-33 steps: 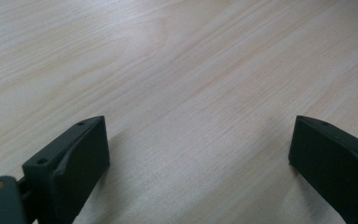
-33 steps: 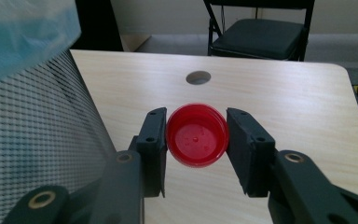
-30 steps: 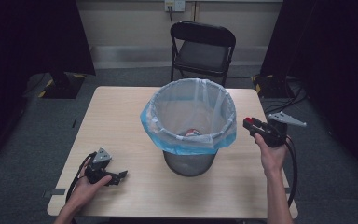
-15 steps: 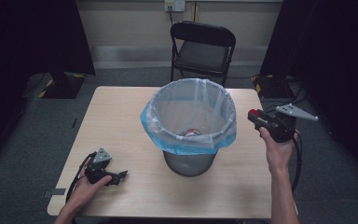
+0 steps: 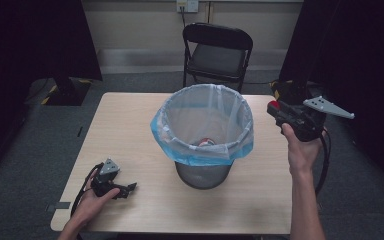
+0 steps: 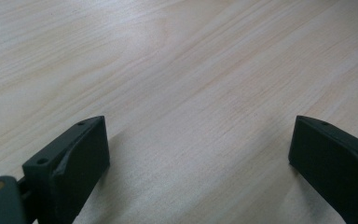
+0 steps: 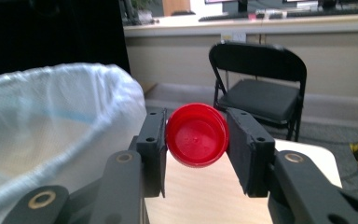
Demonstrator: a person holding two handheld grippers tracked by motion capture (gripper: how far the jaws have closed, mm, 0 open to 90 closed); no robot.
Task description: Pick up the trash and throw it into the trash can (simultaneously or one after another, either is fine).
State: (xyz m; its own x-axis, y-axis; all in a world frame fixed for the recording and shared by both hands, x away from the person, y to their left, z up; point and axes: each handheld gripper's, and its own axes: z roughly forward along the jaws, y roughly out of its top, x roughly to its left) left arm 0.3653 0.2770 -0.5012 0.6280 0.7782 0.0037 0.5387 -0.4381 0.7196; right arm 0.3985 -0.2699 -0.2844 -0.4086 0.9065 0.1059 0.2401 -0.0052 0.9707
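- Wooden table (image 5: 130,125), directly beneath the left gripper (image 5: 125,189), jaws spread wide with nothing between them.
- Mesh bin with blue-edged liner (image 5: 202,127), just left of the raised right gripper (image 5: 272,107).
- Black folding chair (image 5: 217,50), beyond both grippers.
- Red cap (image 7: 196,135), clamped between the right gripper's jaws, beside the bin rim.

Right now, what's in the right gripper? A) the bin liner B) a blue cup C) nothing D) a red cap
D: the right gripper has its jaws closed on a red cap, held up beside the lined bin.
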